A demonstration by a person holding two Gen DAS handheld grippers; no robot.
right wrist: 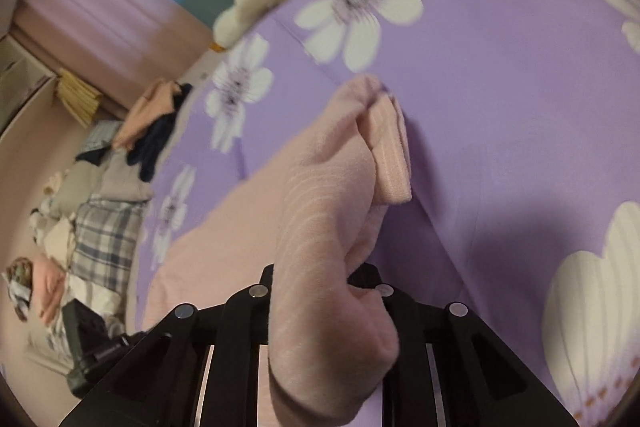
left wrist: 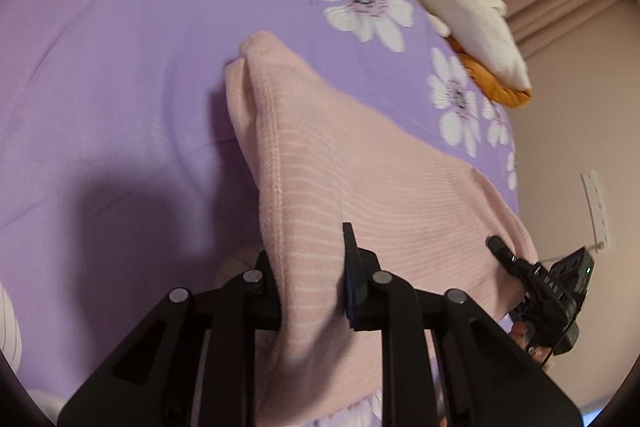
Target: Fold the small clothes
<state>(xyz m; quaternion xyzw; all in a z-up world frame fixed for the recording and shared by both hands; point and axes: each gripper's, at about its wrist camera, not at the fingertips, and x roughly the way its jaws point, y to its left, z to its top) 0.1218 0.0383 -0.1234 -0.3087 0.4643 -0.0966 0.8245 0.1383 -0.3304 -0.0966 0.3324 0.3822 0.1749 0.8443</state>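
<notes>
One pink striped garment (left wrist: 360, 179) hangs lifted over the bed (left wrist: 120, 107), near its edge. Two hand-held grippers pinch it: left hand-held gripper (left wrist: 310, 279) and right hand-held gripper (right wrist: 320, 291), each clamped on its cloth.

Both wrist views tilt down, close over the pink garment (left wrist: 360, 163); shared purple bedspread (right wrist: 500, 67).

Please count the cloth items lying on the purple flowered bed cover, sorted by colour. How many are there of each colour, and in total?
Pink striped garment: 1
White cloth: 1
Orange cloth: 1
Total: 3, all on the bed cover
</notes>
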